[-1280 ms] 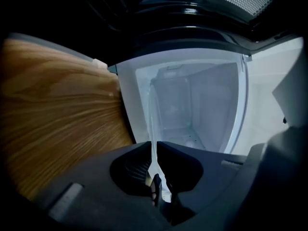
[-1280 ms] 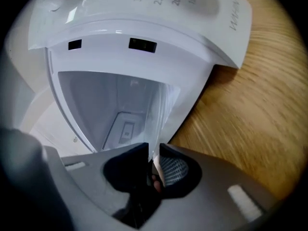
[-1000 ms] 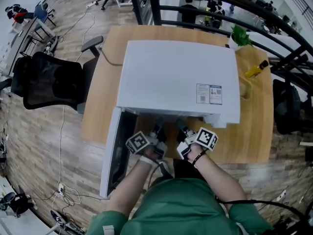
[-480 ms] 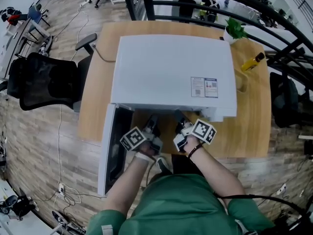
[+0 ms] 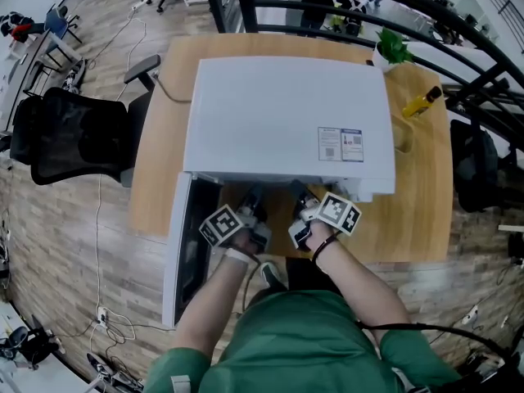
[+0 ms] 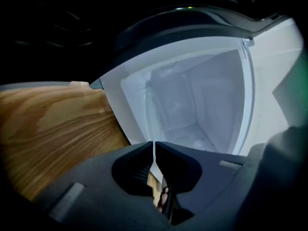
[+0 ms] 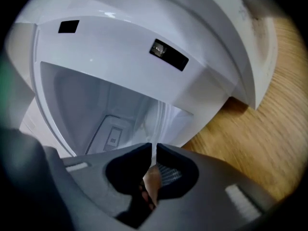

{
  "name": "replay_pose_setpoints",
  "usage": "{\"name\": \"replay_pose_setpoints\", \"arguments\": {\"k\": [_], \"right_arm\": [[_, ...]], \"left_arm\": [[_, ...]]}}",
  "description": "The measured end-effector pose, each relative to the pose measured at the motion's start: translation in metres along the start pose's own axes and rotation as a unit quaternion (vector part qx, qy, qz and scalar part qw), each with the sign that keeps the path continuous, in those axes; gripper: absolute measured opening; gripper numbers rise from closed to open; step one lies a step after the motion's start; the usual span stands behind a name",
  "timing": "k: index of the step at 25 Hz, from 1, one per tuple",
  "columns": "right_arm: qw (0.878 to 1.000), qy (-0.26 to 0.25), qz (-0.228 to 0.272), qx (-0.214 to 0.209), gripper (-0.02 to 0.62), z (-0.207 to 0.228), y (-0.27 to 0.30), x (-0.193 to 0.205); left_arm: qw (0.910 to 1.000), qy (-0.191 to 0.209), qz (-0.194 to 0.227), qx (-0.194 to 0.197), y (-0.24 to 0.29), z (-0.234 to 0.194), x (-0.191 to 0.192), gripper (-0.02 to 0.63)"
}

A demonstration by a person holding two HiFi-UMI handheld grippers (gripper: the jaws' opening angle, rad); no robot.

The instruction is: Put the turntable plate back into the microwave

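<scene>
The white microwave stands on the wooden table, its door swung open to the left. Both grippers are rolled on their sides just in front of its opening. The glass turntable plate shows edge-on as a thin pale streak running from the jaws into the white cavity. The jaws of my left gripper are closing on the plate's near rim. My right gripper does the same beside it. From the head view the plate itself is hidden.
A yellow bottle and a small green plant sit at the table's far right corner. A black office chair stands left of the table. A dark railing runs behind, and cables lie on the floor at left.
Both grippers have crept slightly closer to the microwave's opening, and their jaws have narrowed. The microwave and its door have not moved.
</scene>
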State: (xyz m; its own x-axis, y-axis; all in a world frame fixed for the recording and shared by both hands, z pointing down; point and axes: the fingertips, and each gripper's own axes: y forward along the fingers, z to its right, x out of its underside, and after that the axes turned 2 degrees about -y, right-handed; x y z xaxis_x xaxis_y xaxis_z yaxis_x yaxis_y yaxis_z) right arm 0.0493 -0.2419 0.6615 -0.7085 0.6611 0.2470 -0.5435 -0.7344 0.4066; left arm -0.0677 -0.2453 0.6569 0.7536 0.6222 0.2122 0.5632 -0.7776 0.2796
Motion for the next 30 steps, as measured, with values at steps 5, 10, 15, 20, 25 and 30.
{"name": "replay_pose_setpoints", "arguments": {"k": [5,10,15,20,25,30], "right_arm": [[1.000,-0.004,-0.004,0.002,0.032,-0.006,0.009,-0.003],[1.000,-0.014,-0.014,-0.003,0.029,-0.012,0.018,-0.004],[0.999,-0.037,-0.032,0.001,0.024,-0.012,0.021,0.005],[0.998,-0.037,-0.041,0.005,0.017,-0.010,0.017,0.011],[0.997,-0.056,-0.053,-0.001,0.017,-0.012,0.004,0.023],[0.991,-0.123,-0.055,-0.007,0.017,-0.027,-0.017,0.030]], "left_arm": [[1.0000,-0.004,0.008,0.002,0.004,0.001,-0.011,0.021],[0.9999,0.000,-0.002,0.014,0.013,0.009,-0.010,0.011],[0.9999,0.000,-0.007,0.008,0.014,0.003,-0.004,0.012],[0.9997,0.005,-0.021,0.009,0.008,0.003,0.007,0.014],[0.9986,0.024,-0.043,0.015,-0.003,0.011,0.021,0.014],[0.9901,0.123,-0.067,0.005,-0.019,0.029,0.033,0.014]]}}
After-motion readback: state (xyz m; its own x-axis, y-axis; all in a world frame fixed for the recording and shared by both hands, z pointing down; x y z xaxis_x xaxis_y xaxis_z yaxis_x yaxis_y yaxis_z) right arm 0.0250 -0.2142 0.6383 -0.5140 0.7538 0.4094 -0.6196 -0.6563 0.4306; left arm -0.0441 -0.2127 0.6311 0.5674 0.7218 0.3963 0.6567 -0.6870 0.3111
